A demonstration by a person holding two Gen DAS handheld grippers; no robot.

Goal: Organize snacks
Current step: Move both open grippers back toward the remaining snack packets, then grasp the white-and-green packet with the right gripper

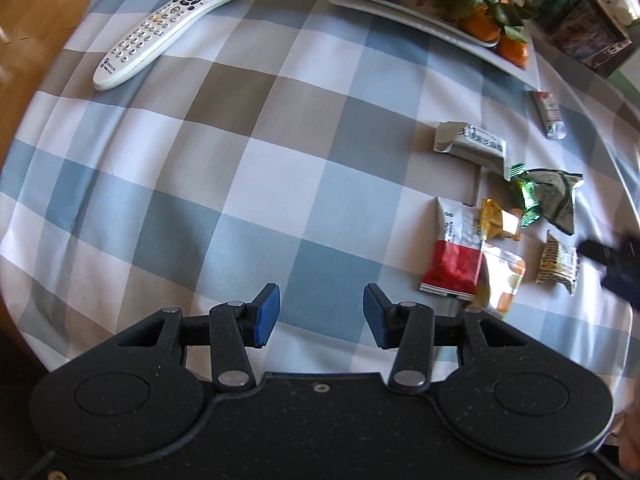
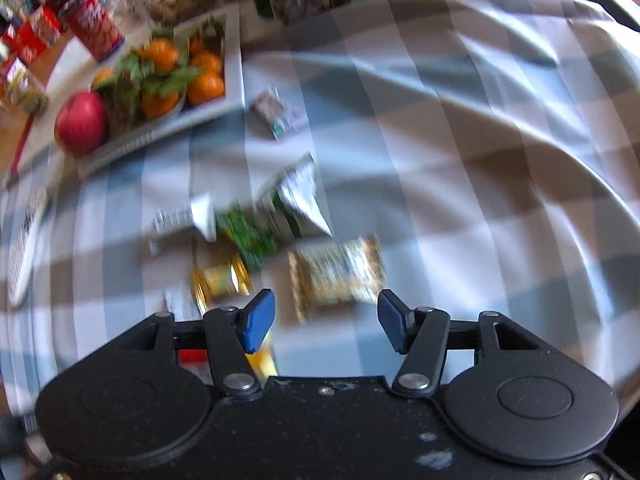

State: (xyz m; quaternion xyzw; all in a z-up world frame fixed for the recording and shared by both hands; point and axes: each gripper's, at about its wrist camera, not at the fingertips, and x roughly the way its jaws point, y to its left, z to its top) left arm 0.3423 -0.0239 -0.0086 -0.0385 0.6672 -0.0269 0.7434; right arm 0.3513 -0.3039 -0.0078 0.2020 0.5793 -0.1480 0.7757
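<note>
While my right gripper hangs with jaws spread, the speckled snack packet lies just ahead between them (blurred view). My left gripper gapes too, the snack pile off to its right.

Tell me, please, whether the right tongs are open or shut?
Open: the right tongs show a wide gap between blue pads, holding nothing.

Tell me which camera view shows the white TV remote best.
The left wrist view. There the long white remote control with grey buttons lies whole and sharp on the checked tablecloth, buttons readable. The right wrist view catches only a blurred sliver of it at the left edge.
</note>
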